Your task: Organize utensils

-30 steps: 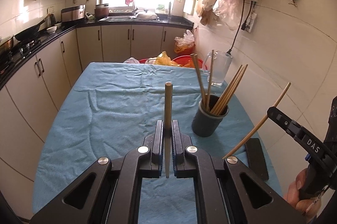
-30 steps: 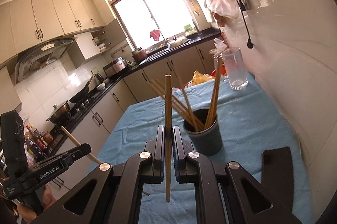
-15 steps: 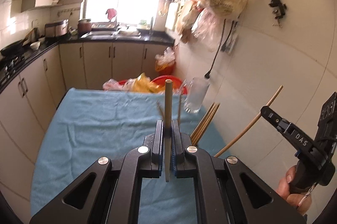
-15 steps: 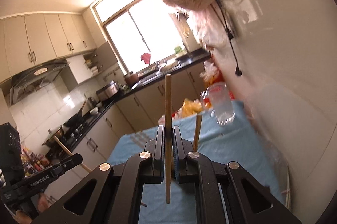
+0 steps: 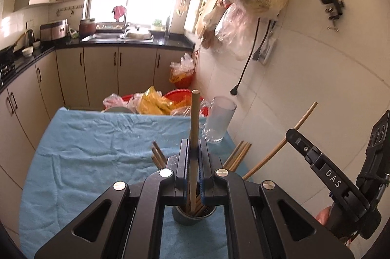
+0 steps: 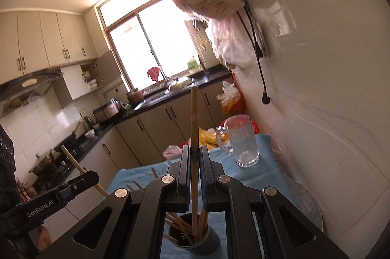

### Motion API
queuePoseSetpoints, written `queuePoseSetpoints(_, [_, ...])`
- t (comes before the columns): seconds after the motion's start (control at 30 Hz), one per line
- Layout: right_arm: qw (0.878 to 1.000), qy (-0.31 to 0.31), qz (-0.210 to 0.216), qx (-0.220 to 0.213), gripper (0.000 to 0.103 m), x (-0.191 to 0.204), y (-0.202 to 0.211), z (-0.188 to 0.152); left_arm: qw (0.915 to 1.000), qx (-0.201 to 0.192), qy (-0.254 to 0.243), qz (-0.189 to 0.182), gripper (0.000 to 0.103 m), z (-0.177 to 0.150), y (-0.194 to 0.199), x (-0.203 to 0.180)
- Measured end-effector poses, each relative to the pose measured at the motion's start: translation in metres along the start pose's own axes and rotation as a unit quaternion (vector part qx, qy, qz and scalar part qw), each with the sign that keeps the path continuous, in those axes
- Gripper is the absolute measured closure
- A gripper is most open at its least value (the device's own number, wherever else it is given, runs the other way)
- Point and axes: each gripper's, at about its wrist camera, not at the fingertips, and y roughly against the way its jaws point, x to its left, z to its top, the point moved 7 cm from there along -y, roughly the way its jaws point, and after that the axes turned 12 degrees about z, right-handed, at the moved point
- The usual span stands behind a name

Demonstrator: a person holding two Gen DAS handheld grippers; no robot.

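Fingers of the left gripper (image 5: pixel 194 171) are clenched on a single wooden chopstick (image 5: pixel 194 127), held upright with its lower tip hanging over the mouth of the dark cup (image 5: pixel 187 218) that already holds a bundle of chopsticks. The right gripper (image 6: pixel 194 173) grips its own chopstick (image 6: pixel 194 127) the same way, its tip also over the cup (image 6: pixel 202 246); seen from the left camera, that gripper (image 5: pixel 291 132) stands off to the right with its stick slanting toward the cup. To do this step well, I judge each stick should go down one at a time, tip aimed at a gap among the leaning sticks, and be let go only once the tip is well inside the rim, so it does not bounce out or tip the cup. With both tips crowding one small opening, the two sticks could knock together, so one hand is better held back. The cup stands on the blue cloth of the table (image 5: pixel 80 151), near its right edge, which lies close to the tiled wall (image 5: pixel 304 78); a glass mug (image 5: pixel 219 122) stands just beyond. Room to the right is tight; the wide bare cloth to the left gives free space to pull away.
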Motion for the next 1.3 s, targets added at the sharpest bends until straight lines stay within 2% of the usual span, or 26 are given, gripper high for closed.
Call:
queuePoseSetpoints(0.23, [0.999,-0.015,-0.004,0.045,0.096,-0.018,-0.034,-0.031,0.9995,0.031,0.003,0.004,0.097,-0.021,-0.035,0.010])
queuePoseSetpoints(0.47, [0.996,-0.027,-0.006,0.090,0.095,-0.029,-0.055,-0.060,0.9993,0.037,0.001,0.002,0.096,-0.034,-0.047,0.017])
queuePoseSetpoints(0.53, [0.994,-0.035,0.000,0.100,0.095,-0.030,-0.059,-0.062,0.9993,0.037,0.000,0.000,0.091,-0.034,-0.044,0.018])
queuePoseSetpoints(0.57, [0.994,-0.040,0.002,0.101,0.094,-0.031,-0.057,-0.062,0.9994,0.036,0.002,-0.003,0.081,-0.033,-0.040,0.018])
queuePoseSetpoints(0.6, [0.994,-0.040,0.001,0.100,0.093,-0.032,-0.056,-0.062,0.9995,0.032,0.004,-0.003,0.077,-0.031,-0.038,0.019])
queuePoseSetpoints(0.63, [0.995,-0.040,0.000,0.097,0.090,-0.032,-0.052,-0.060,0.9997,0.022,0.007,-0.003,0.073,-0.029,-0.032,0.021])
queuePoseSetpoints(0.7, [0.996,-0.038,0.001,0.086,0.083,-0.029,-0.042,-0.055,0.9999,0.008,0.006,0.002,0.073,-0.026,-0.020,0.024])
queuePoseSetpoints(0.77, [0.997,-0.034,-0.002,0.071,0.072,-0.026,-0.029,-0.049,0.9999,-0.008,0.009,0.006,0.070,-0.024,-0.003,0.028])
queuePoseSetpoints(0.83, [0.998,-0.030,-0.006,0.062,0.067,-0.023,-0.017,-0.045,0.9996,-0.023,0.013,0.012,0.057,-0.026,0.013,0.033])
queuePoseSetpoints(0.97, [0.998,-0.019,-0.020,0.049,0.047,-0.015,0.013,-0.047,0.9979,-0.054,0.015,0.034,0.043,-0.036,0.044,0.044])
queuePoseSetpoints(1.0, [0.998,-0.015,-0.025,0.046,0.045,-0.012,0.020,-0.049,0.9972,-0.060,0.013,0.042,0.041,-0.042,0.052,0.048])
queuePoseSetpoints(1.07, [0.998,-0.006,-0.035,0.043,0.029,-0.008,0.034,-0.055,0.9965,-0.064,0.011,0.052,0.032,-0.059,0.065,0.054])
queuePoseSetpoints(1.13, [0.998,0.001,-0.051,0.044,0.021,-0.006,0.047,-0.066,0.9959,-0.064,-0.001,0.064,0.026,-0.075,0.072,0.058])
queuePoseSetpoints(1.3, [0.994,0.037,-0.086,0.059,0.015,0.006,0.075,-0.108,0.9933,-0.033,-0.042,0.102,0.024,-0.136,0.072,0.068])
